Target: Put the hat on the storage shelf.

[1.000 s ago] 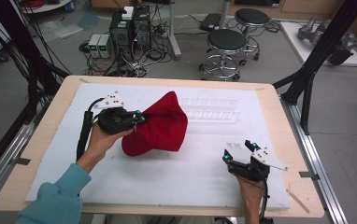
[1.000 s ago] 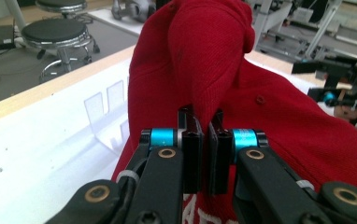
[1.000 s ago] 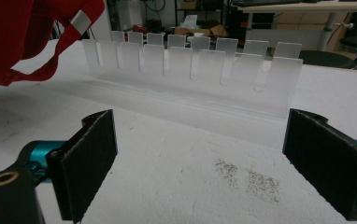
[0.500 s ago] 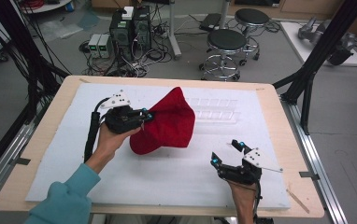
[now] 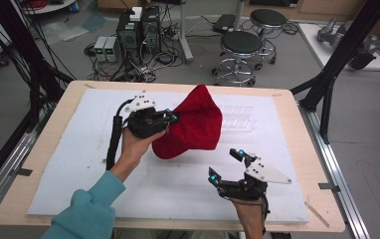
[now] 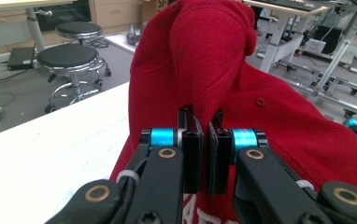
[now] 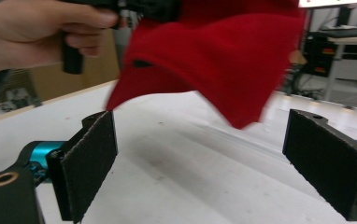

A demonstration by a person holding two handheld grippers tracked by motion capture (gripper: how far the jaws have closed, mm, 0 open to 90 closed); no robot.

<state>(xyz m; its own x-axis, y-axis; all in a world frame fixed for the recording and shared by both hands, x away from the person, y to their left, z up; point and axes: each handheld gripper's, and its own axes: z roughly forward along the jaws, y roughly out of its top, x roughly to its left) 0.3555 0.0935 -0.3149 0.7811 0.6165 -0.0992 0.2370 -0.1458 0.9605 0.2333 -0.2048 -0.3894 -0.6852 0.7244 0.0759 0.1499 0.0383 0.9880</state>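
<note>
My left gripper point(image 5: 172, 117) pinches a fold of the soft red knit cap point(image 5: 194, 123), lifting it peaked above the white foam table point(image 5: 68, 164); my right gripper point(image 5: 225, 163) waits nearby, its flat pads spread wide, empty.

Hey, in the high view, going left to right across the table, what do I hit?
Left tool → red knit garment → clear plastic tray → right tool, nearer the front edge.

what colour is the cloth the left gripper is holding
Red. The cloth shows best in the left gripper view, pinched in the left hand-held gripper.
</note>
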